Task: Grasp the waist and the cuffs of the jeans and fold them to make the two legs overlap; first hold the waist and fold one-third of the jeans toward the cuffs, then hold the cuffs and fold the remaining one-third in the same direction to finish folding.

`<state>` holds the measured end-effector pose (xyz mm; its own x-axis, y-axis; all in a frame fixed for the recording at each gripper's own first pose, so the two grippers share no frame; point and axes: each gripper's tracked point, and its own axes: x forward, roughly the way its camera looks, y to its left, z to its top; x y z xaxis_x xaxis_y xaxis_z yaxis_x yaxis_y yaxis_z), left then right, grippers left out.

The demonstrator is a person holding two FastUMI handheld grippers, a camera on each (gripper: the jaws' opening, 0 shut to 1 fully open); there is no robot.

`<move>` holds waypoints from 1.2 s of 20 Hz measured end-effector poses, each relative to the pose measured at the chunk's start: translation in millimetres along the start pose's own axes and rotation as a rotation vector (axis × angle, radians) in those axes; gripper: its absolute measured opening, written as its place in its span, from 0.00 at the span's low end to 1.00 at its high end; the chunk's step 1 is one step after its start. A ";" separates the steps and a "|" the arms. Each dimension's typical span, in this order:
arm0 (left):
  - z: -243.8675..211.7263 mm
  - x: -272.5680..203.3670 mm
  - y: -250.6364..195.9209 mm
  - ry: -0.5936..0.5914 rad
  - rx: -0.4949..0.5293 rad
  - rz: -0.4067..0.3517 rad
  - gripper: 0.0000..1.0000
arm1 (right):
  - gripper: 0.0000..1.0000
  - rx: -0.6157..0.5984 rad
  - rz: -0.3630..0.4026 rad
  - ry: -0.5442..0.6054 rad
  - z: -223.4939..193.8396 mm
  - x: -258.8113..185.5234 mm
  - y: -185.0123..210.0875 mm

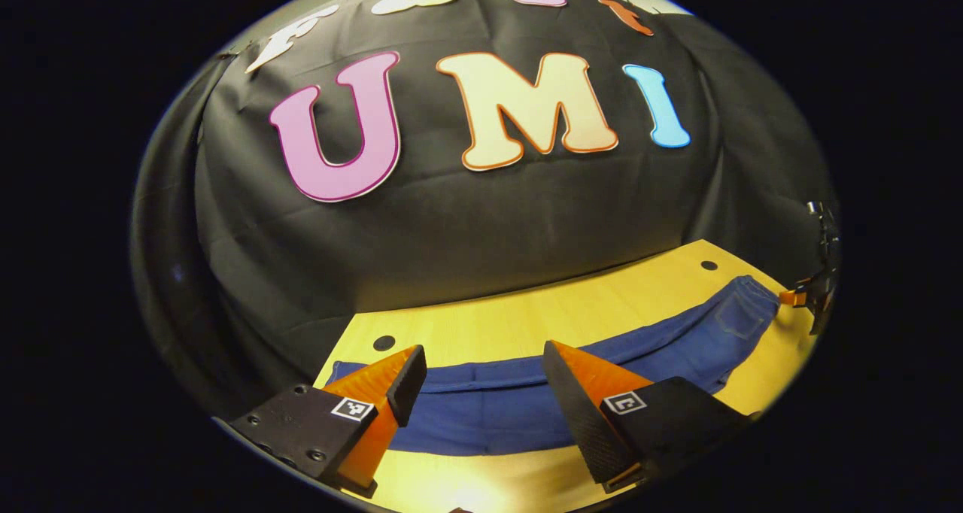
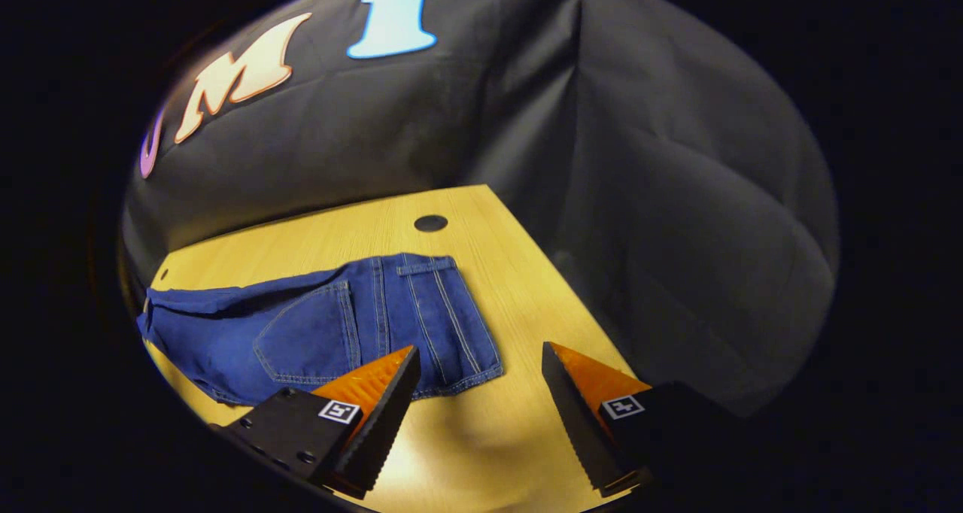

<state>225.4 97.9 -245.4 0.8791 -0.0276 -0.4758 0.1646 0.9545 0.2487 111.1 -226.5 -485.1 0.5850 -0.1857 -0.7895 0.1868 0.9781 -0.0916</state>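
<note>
Both grippers are up off the table and nothing is in hand. In the left gripper view, the left gripper [image 1: 481,377] hangs with its jaws spread wide, and through the gap between its fingers [image 1: 579,408] you see a long band of blue denim. Those are the jeans [image 1: 527,393], lying flat on the wooden table [image 1: 527,310], running from the near left out toward the far right.

Out at that far right end of the jeans, the back pocket stitching is visible, and just beyond it, at the edge of the view, sits the other tool, the right gripper [image 1: 809,298], close beside the waist end. I cannot tell from here whether it touches the cloth.

Switch to the right gripper view and it is clearer. The right gripper's jaws also stand wide apart, hovering over bare tabletop with the waist of the jeans [image 2: 361,325] just ahead and to the left. The waistband edge lies nearest its left finger [image 2: 376,415], whose tip overlaps the denim in the picture; whether it touches the cloth, I can't tell. A back pocket [image 2: 308,340] faces up, and the legs trail away to the left.

A dark round hole [image 2: 430,223] shows in the table beyond the waist. There are no containers on this table, just the jeans.
</note>
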 end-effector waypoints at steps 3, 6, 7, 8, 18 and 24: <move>8.0 -27.6 -16.9 -0.002 -0.060 -0.001 0.95 | 1.00 0.002 0.041 0.050 -11.6 20.2 -2.5; 0.3 -50.1 -14.1 0.017 -0.089 0.038 0.95 | 0.99 0.083 0.098 0.100 -19.4 24.3 3.4; -0.9 -56.4 -10.2 0.022 -0.090 0.057 0.95 | 0.99 0.089 0.108 0.080 -14.1 23.7 3.9; -1.4 -61.1 -6.0 0.027 -0.091 0.074 0.95 | 0.94 0.086 0.120 0.080 -14.5 28.5 8.3; -9.9 -82.4 4.6 0.036 -0.146 0.117 0.95 | 0.05 0.087 0.010 0.012 11.1 43.4 -13.2; -26.0 -80.8 19.9 0.057 -0.218 0.097 0.95 | 0.08 -0.008 -0.013 -0.064 52.5 11.2 -29.9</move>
<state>146.0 126.9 -223.9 0.8582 0.0780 -0.5074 -0.0252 0.9936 0.1101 153.6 -262.8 -459.3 0.6316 -0.2040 -0.7480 0.1884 0.9762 -0.1071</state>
